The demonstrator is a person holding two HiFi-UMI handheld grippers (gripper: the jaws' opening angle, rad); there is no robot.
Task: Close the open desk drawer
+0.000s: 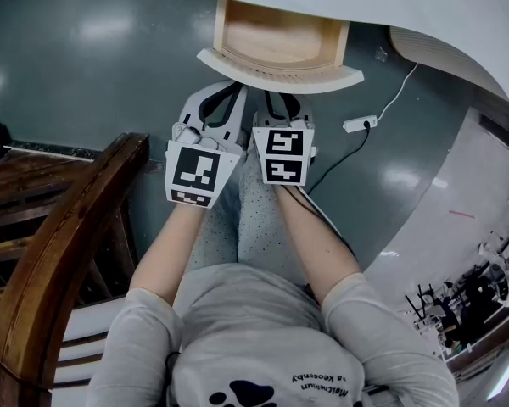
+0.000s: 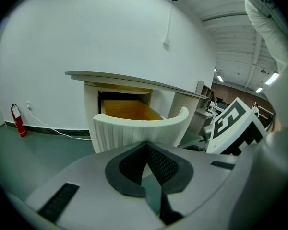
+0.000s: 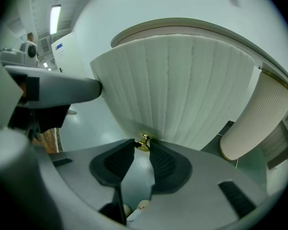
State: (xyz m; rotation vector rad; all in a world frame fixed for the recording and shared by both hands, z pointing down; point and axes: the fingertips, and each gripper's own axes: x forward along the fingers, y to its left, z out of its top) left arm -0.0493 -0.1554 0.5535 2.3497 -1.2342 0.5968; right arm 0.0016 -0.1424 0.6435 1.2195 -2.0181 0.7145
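the right gripper (image 3: 142, 147) pinches the small brass knob (image 3: 144, 141) on the curved front of the open drawer (image 1: 280, 73). the left gripper (image 2: 146, 146) hangs just before that front, jaws together, empty.

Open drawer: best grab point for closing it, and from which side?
The brass knob low on the drawer front, head-on from the person's side, jaws flanking it. The front is wide, curved and ribbed, too broad to pinch; the knob is its only narrow projection. The right gripper looks closed on it.
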